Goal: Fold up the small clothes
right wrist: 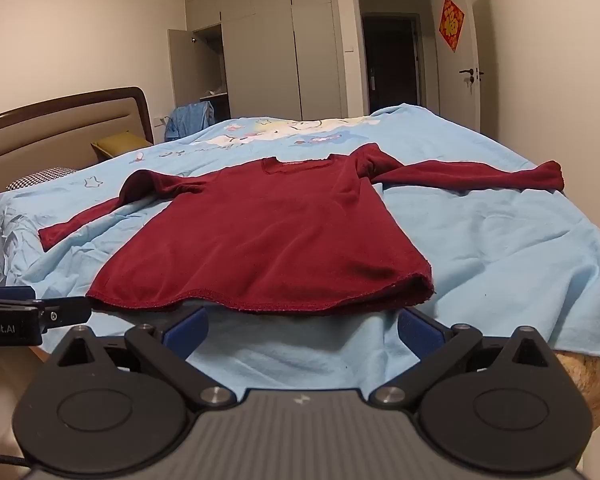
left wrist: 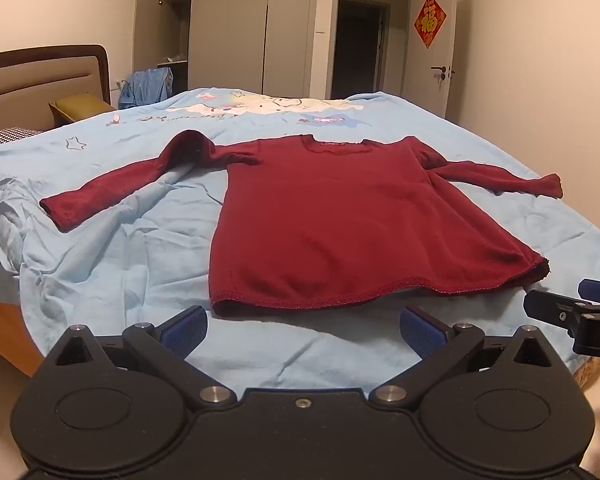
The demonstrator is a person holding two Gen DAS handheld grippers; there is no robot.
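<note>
A dark red long-sleeved shirt [left wrist: 332, 216] lies flat on the light blue bedsheet [left wrist: 120, 240], hem toward me, both sleeves spread out sideways. It also shows in the right wrist view [right wrist: 268, 236]. My left gripper [left wrist: 303, 330] is open and empty, just short of the hem near its left part. My right gripper [right wrist: 303, 330] is open and empty, just short of the hem near its right part. The right gripper's tip shows at the right edge of the left wrist view [left wrist: 572, 308]; the left gripper's tip shows at the left edge of the right wrist view [right wrist: 40, 312].
The bed's headboard [left wrist: 40, 76] and pillows [left wrist: 80, 108] are at the left. A wardrobe [left wrist: 228, 32] with one open door and a dark doorway [left wrist: 360, 48] stand behind the bed. The bed's front edge drops off just under the grippers.
</note>
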